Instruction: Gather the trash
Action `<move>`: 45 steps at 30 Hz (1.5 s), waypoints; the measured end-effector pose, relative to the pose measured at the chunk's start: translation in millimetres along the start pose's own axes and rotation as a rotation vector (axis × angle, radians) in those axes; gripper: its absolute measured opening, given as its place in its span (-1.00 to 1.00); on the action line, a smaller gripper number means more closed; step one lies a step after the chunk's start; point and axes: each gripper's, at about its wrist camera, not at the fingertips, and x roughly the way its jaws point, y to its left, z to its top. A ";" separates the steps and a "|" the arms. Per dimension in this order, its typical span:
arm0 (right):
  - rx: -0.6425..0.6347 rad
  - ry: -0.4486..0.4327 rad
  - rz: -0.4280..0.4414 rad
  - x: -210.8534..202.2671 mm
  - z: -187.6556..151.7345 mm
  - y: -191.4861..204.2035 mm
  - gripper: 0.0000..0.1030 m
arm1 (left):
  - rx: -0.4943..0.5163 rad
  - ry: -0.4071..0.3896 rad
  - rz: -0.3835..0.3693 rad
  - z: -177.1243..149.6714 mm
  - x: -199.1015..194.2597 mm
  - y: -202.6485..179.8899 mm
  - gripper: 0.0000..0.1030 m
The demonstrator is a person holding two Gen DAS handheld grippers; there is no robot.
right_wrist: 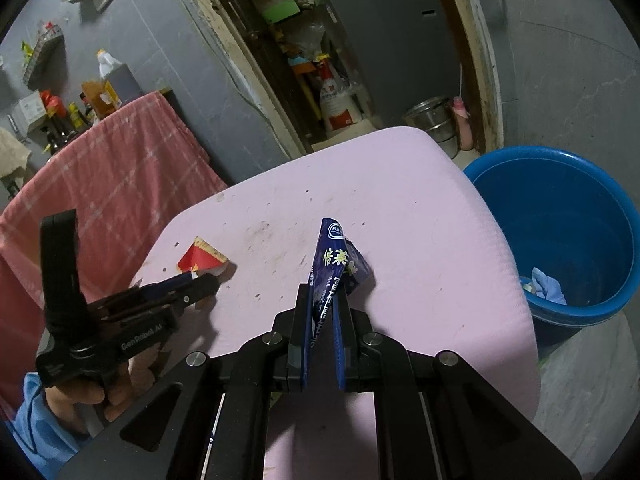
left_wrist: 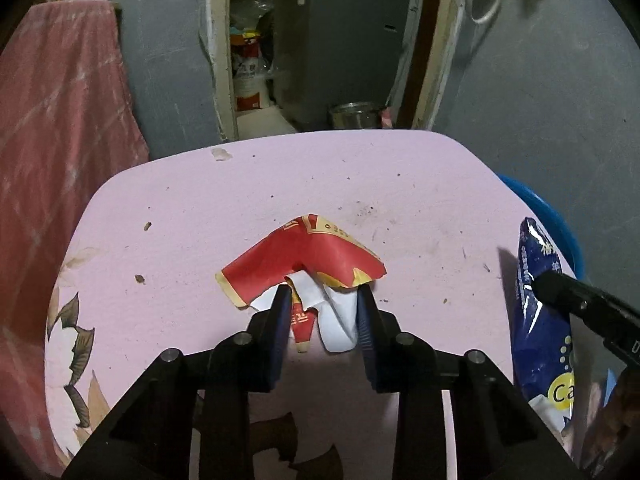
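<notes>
A crumpled red and white paper wrapper (left_wrist: pixel 308 264) lies on the pink table (left_wrist: pixel 240 200). My left gripper (left_wrist: pixel 325 300) has its jaws around the wrapper's near end, with a gap still between them. The wrapper also shows in the right wrist view (right_wrist: pixel 202 260), with the left gripper (right_wrist: pixel 200 282) beside it. My right gripper (right_wrist: pixel 323 296) is shut on a dark blue snack packet (right_wrist: pixel 332 268), held upright above the table. The packet shows at the right edge of the left wrist view (left_wrist: pixel 540 320).
A blue bucket (right_wrist: pixel 560 216) stands on the floor right of the table, with a blue cloth scrap (right_wrist: pixel 548 286) inside. A red cloth (left_wrist: pixel 60 120) hangs to the left. A doorway behind holds a grey cabinet (left_wrist: pixel 340 40), sacks and a metal pot (left_wrist: pixel 354 114).
</notes>
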 end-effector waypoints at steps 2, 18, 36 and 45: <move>-0.004 -0.005 0.001 -1.2 -1.0 -0.8 -0.85 | -0.015 -0.015 -0.006 -0.2 -3.3 0.6 -0.61; -0.136 -0.222 -0.029 -56.4 20.0 12.1 -0.86 | -0.033 -0.300 -0.113 27.6 -61.3 -39.1 -0.72; 0.021 -0.010 -0.003 0.7 18.2 11.1 0.30 | -0.142 -0.235 -0.034 14.4 -51.2 5.4 -0.72; -0.022 0.062 -0.159 29.6 4.2 34.0 0.25 | -0.162 -0.247 -0.021 9.2 -58.4 13.9 -0.72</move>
